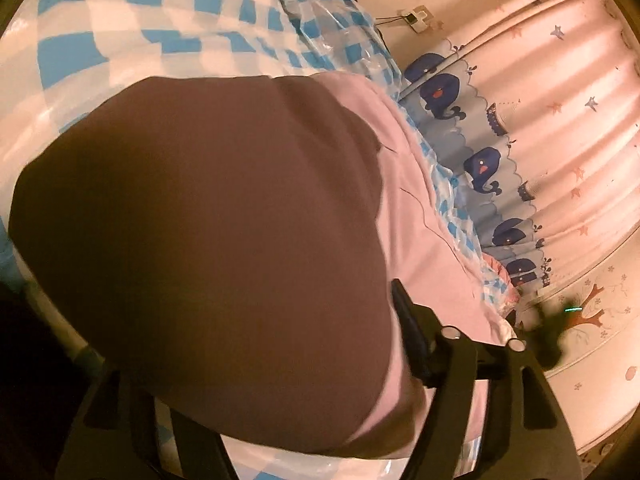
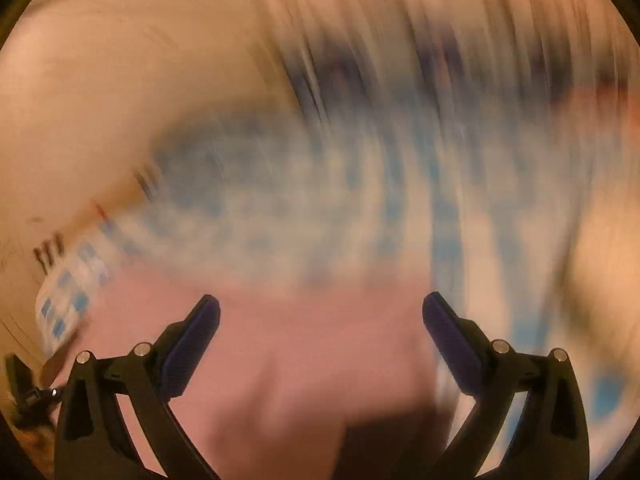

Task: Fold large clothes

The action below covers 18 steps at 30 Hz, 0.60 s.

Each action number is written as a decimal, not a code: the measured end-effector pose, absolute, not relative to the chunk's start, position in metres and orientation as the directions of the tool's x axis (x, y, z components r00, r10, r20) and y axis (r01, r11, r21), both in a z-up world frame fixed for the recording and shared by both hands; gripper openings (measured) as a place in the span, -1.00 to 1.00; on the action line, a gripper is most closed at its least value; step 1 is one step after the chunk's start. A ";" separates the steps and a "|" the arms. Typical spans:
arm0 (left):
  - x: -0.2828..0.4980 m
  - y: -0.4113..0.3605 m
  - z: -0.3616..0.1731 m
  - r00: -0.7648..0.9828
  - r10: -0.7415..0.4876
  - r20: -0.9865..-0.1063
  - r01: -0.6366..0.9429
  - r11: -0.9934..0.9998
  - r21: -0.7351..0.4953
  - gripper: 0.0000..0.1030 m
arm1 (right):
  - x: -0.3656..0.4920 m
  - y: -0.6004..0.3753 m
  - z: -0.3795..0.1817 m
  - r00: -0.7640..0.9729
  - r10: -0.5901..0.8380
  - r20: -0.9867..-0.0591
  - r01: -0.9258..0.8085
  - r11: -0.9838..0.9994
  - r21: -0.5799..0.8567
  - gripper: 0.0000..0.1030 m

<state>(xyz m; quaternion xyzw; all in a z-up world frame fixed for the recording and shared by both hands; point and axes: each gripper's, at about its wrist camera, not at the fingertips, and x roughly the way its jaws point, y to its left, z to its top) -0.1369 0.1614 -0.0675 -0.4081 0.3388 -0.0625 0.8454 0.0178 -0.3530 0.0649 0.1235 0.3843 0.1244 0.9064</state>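
Observation:
A large brown garment (image 1: 208, 240) lies bunched over a pink garment (image 1: 420, 220) on a blue-and-white checked cover (image 1: 120, 32). My left gripper (image 1: 280, 320) stands wide over them. Its right finger (image 1: 412, 340) shows at the brown cloth's edge, and the cloth hides its left finger. The brown cloth fills the gap between the jaws, and I see no pinch on it. The right wrist view is badly blurred. My right gripper (image 2: 320, 320) is open there, with nothing between its fingers, above pink cloth (image 2: 300, 352) and a dark patch (image 2: 384, 432) at the bottom.
A pale pink curtain (image 1: 560, 100) with a band of blue whales hangs to the right of the bed. A clear plastic sheet (image 1: 340, 28) lies over the checked cover's edge. A dark blurred shape (image 1: 552, 332) with a green light shows low at the right.

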 end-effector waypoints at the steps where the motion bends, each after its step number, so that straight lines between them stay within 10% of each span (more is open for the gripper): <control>1: -0.135 0.163 -0.067 0.761 -0.393 -0.517 -0.162 0.656 -0.737 0.30 | 0.015 -0.362 0.047 0.661 0.310 -0.683 -0.095 0.938 0.335 0.89; 8: -0.133 0.171 -0.064 0.783 -0.368 -0.501 -0.198 0.617 -0.762 0.30 | 0.020 -0.333 0.097 0.812 0.214 -0.542 -0.147 0.975 0.164 0.89; 13: -0.125 0.197 -0.079 0.792 -0.377 -0.480 -0.276 0.480 -0.833 0.42 | 0.092 -0.286 -0.003 0.499 0.133 -0.856 -0.246 0.969 0.008 0.89; 18: -0.125 0.197 -0.076 0.802 -0.307 -0.513 -0.306 0.526 -0.793 0.56 | 0.052 -0.275 0.056 0.642 0.155 -0.751 -0.257 0.966 -0.020 0.89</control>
